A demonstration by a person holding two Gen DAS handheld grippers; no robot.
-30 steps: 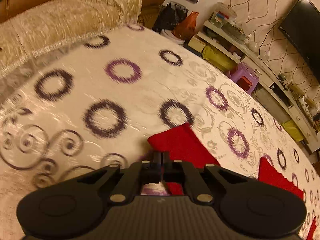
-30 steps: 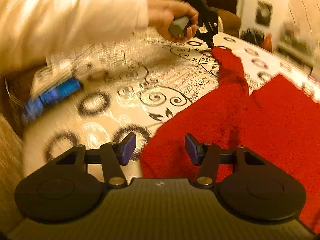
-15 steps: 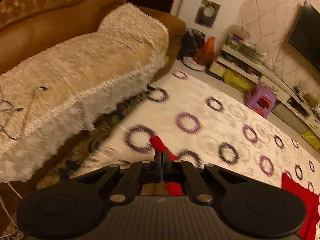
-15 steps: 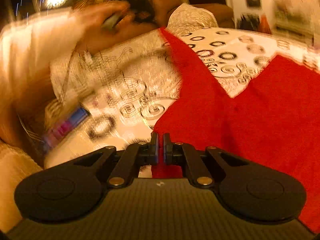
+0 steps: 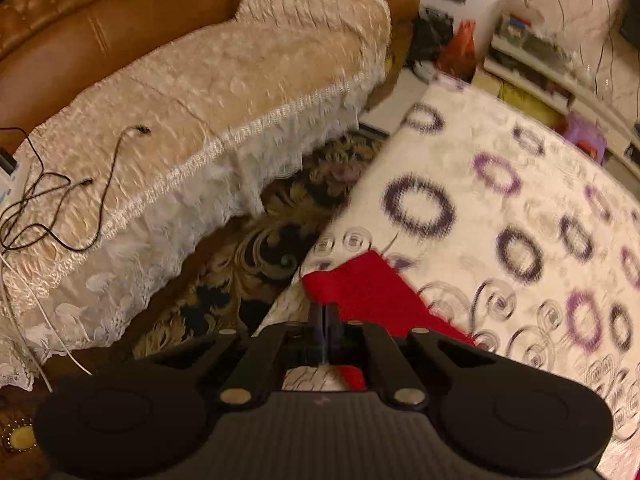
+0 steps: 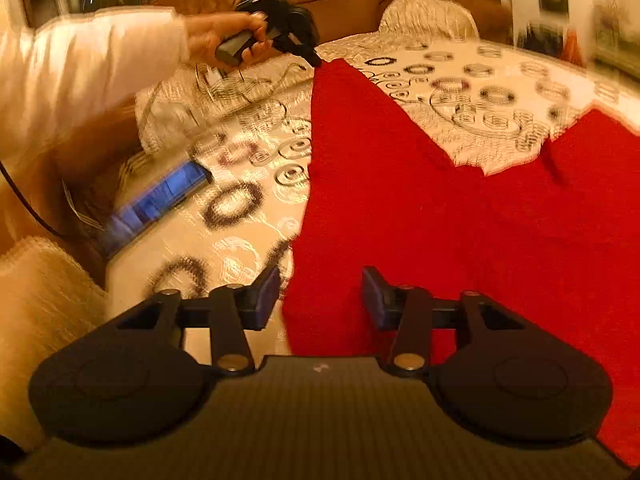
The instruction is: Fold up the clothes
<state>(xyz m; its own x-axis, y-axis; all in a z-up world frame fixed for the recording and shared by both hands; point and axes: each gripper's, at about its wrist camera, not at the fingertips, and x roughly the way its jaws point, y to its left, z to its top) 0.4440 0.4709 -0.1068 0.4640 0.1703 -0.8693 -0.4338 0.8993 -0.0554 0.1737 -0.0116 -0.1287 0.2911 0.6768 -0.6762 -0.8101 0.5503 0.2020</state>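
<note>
Pinching fuzzy red garment (image 5: 372, 292), left tool (image 5: 325, 320) clamps its tapered end

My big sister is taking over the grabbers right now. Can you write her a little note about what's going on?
Left gripper: shut on the sleeve tip of the red sweater, stretched out toward the table edge.
Right gripper: jaws opening, gripping nothing; the sweater's near edge lies between them.
The sweater lies spread on the patterned tablecloth.
Done: the sleeve is pulled out straight; no fold shows.
Left: fold the sleeves in, then the body.
</note>
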